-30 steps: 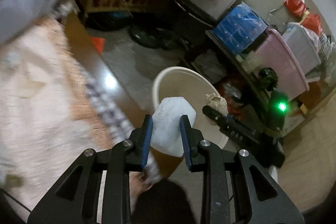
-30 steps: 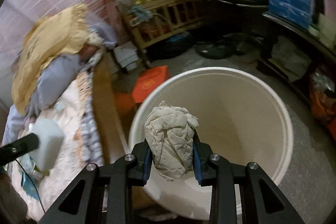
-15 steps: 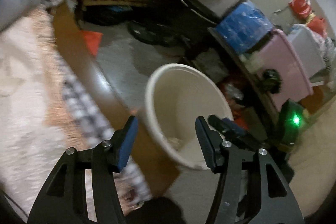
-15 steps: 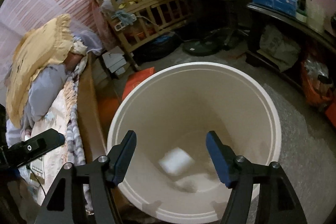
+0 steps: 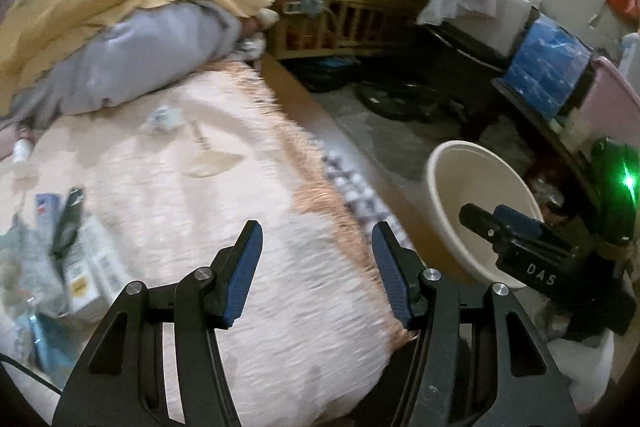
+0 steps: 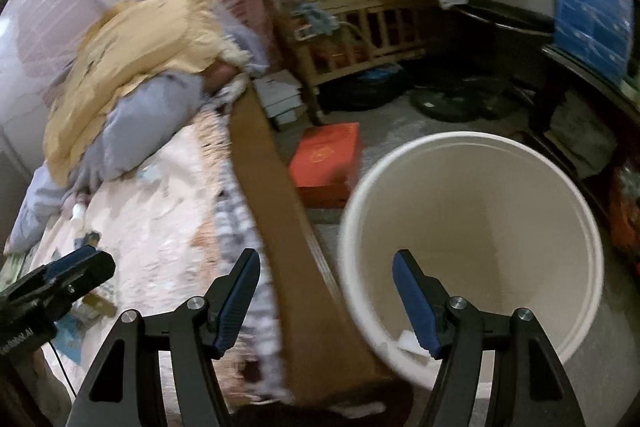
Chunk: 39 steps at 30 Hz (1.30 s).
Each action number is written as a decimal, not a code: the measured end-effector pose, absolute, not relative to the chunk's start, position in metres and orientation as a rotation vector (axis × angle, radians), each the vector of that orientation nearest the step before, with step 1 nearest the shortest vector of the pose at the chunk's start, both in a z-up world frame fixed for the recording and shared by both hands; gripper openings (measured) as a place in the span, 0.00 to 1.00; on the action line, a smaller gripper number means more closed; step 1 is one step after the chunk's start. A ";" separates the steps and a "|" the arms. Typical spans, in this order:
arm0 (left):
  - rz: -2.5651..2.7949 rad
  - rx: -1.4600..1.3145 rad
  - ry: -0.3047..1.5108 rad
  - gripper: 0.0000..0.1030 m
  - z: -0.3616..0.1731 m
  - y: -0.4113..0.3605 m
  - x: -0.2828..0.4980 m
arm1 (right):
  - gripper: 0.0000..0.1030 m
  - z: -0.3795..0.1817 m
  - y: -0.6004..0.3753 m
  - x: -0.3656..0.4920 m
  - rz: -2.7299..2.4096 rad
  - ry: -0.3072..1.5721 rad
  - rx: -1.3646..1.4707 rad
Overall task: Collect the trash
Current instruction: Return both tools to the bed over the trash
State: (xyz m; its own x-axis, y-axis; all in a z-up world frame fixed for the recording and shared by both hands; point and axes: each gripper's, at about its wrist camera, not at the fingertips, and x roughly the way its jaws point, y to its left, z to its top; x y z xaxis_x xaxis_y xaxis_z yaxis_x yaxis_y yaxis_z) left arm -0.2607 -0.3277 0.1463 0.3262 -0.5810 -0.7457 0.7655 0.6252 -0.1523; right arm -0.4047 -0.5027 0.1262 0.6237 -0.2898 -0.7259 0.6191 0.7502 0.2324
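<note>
**Both claws empty, swung back toward the bed**

Left wrist view: the left claw [image 5: 316,267] gapes open with nothing between its pads, now over the pink blanket [image 5: 224,211] instead of the white bucket [image 5: 440,203], which sits far right. Loose trash [image 5: 76,267] lies at the near left.

Right wrist view: the right claw [image 6: 326,299] is spread wide and empty. The bucket [image 6: 472,143] has shifted right; a white scrap [image 6: 408,341] lies inside.
</note>
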 end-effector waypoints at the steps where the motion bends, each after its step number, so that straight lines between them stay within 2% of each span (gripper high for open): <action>1: -0.876 0.244 0.857 0.54 0.148 -0.323 -0.259 | 0.64 0.128 -0.495 -0.398 -0.529 0.726 0.493; 24: -0.585 0.214 0.745 0.54 0.174 -0.172 -0.227 | 0.69 0.138 -0.350 -0.295 -0.227 0.802 0.345; 39: -0.437 0.136 0.849 0.54 0.157 -0.054 -0.176 | 0.70 0.119 -0.316 -0.271 -0.140 0.869 0.316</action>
